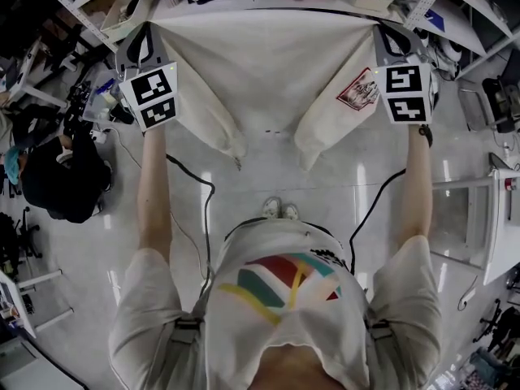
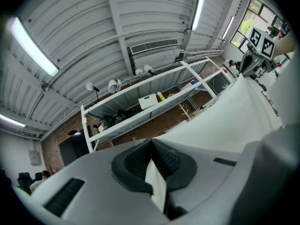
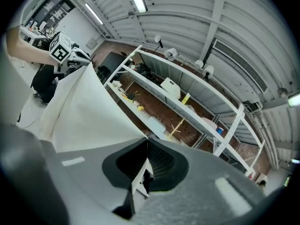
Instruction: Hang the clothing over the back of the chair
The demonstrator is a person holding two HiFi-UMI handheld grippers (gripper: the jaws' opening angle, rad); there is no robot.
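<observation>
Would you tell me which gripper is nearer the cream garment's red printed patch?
Right. The right gripper pinches the cream garment beside its red printed patch; the left gripper holds the far corner.

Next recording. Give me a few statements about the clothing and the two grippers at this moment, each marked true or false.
1. The left gripper and the right gripper are each shut on the garment. True.
2. The garment is dark blue. False: it is cream-white.
3. The garment is spread wide between the two grippers. True.
4. The garment lies draped over a chair back. False: it hangs in the air from the grippers.
5. The printed patch is on the sleeve by the left gripper. False: the patch is on the sleeve by the right gripper.
</observation>
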